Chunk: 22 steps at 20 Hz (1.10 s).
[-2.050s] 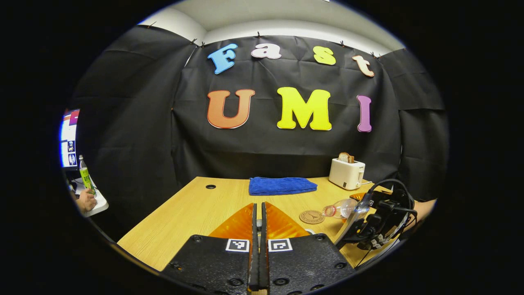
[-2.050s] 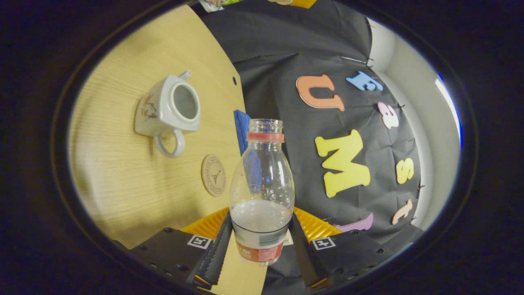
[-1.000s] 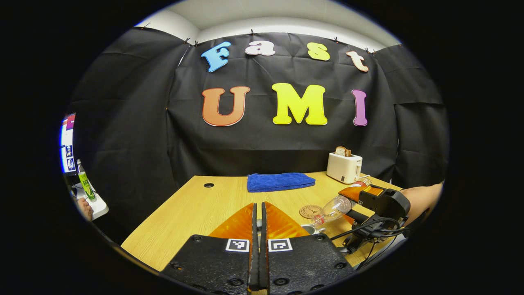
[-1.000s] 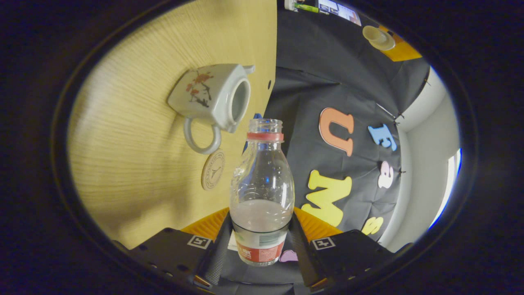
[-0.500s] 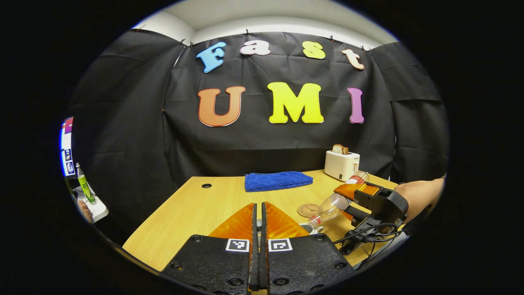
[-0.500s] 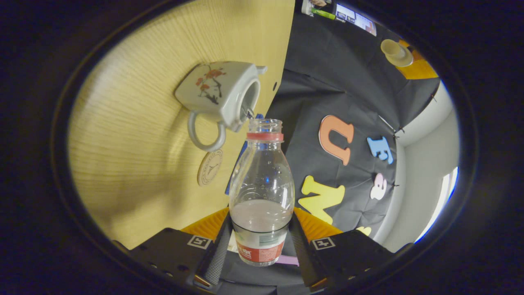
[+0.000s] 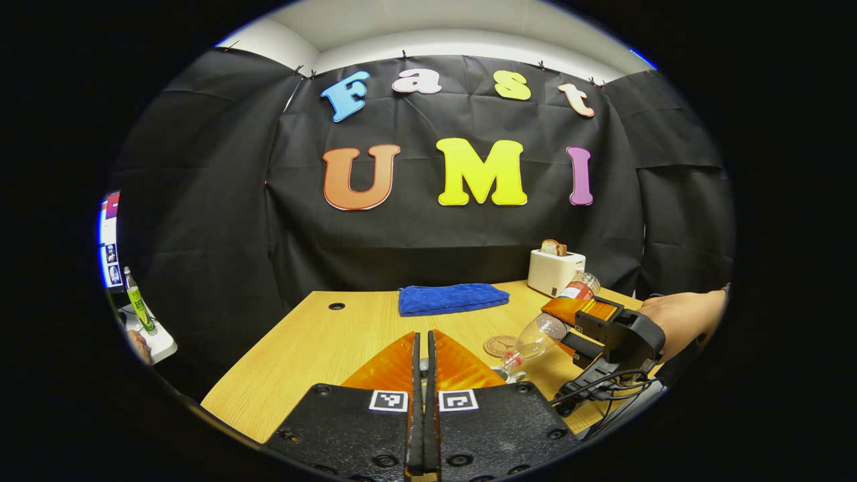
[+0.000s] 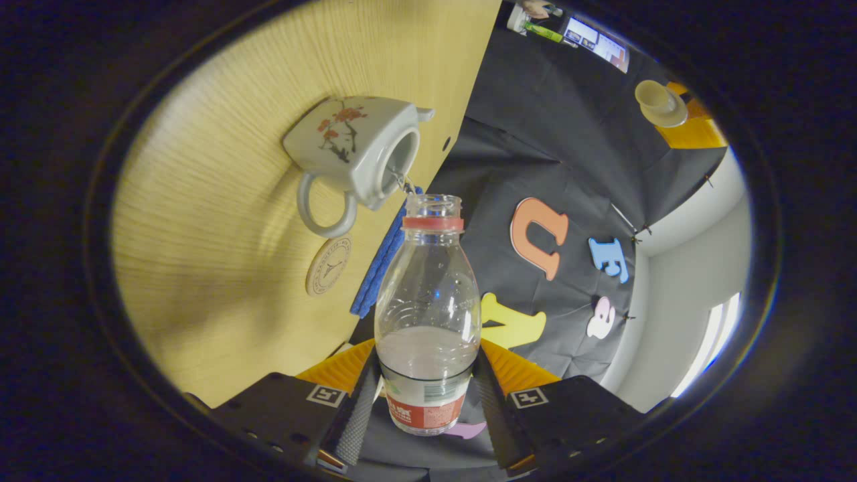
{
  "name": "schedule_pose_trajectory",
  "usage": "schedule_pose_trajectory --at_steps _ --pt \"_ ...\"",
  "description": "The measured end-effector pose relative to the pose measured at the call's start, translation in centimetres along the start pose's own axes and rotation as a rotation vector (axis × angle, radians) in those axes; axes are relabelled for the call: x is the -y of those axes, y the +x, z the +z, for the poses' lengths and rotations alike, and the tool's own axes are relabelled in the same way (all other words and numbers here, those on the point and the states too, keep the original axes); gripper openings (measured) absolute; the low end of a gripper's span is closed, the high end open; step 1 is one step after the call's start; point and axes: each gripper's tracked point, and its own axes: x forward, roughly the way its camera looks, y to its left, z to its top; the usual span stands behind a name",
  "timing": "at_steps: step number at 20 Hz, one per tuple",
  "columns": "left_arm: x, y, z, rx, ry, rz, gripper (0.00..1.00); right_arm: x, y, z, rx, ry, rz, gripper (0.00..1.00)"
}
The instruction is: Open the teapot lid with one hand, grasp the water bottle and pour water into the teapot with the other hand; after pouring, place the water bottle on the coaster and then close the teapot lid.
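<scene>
My right gripper (image 8: 427,365) is shut on the clear water bottle (image 8: 428,301), low on its body near the label. The bottle has no cap and tilts mouth-down, as the left gripper view shows (image 7: 535,335). Its mouth hangs just beside the open top of the white flowered teapot (image 8: 348,144), and a thin trickle seems to run between them. My left gripper (image 7: 423,340) is shut on the teapot lid (image 8: 659,100) and holds it up, away from the pot. The round coaster (image 8: 328,266) lies on the table by the teapot's handle.
A folded blue towel (image 7: 452,298) lies at the table's back edge and a white toaster (image 7: 556,271) with a slice of bread stands at the back right. A hand (image 7: 683,318) holds my right gripper (image 7: 602,331). A side desk with a green bottle (image 7: 137,301) is far left.
The bottle has tipped further over and its mouth has come up to the teapot's opening. My left gripper has stayed almost still with the lid.
</scene>
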Motion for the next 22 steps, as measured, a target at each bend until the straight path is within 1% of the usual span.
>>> schedule_pose_trajectory --at_steps 4,5,11,12,15,17,19,20,21,22 --pt "0.0 0.0 0.0 -0.001 0.008 0.0 0.03 0.6 -0.1 -0.1 0.003 -0.034 -0.015 0.75" --pt "0.1 0.1 -0.1 -0.002 0.012 0.0 0.03 1.1 0.0 0.0 0.002 -0.039 -0.026 0.74" --pt "0.1 -0.2 0.0 0.003 0.014 0.001 0.03 3.8 -0.1 -0.6 0.001 -0.09 -0.081 0.74" --pt "0.1 -0.2 0.1 0.005 0.016 0.001 0.03 4.2 -0.1 -0.8 -0.001 -0.097 -0.089 0.75" --pt "0.2 0.0 0.0 0.003 0.016 0.001 0.03 5.0 0.3 -1.1 -0.004 -0.114 -0.104 0.74" --pt "0.1 -0.3 -0.1 0.001 0.018 0.001 0.03 5.3 0.4 -1.0 -0.004 -0.13 -0.117 0.75" --pt "-0.2 -0.1 0.0 0.0 0.017 0.003 0.03 5.3 0.5 -0.6 0.008 -0.146 -0.122 0.74" --pt "-0.1 0.0 -0.1 -0.002 0.017 0.005 0.03 5.4 0.4 -0.5 0.013 -0.157 -0.127 0.75" --pt "-0.2 0.0 -0.1 -0.003 0.017 0.007 0.03 5.4 0.4 -0.3 0.018 -0.166 -0.129 0.74" --pt "-0.2 -0.1 -0.1 -0.004 0.018 0.005 0.03 5.4 0.4 -0.1 0.021 -0.175 -0.131 0.75"
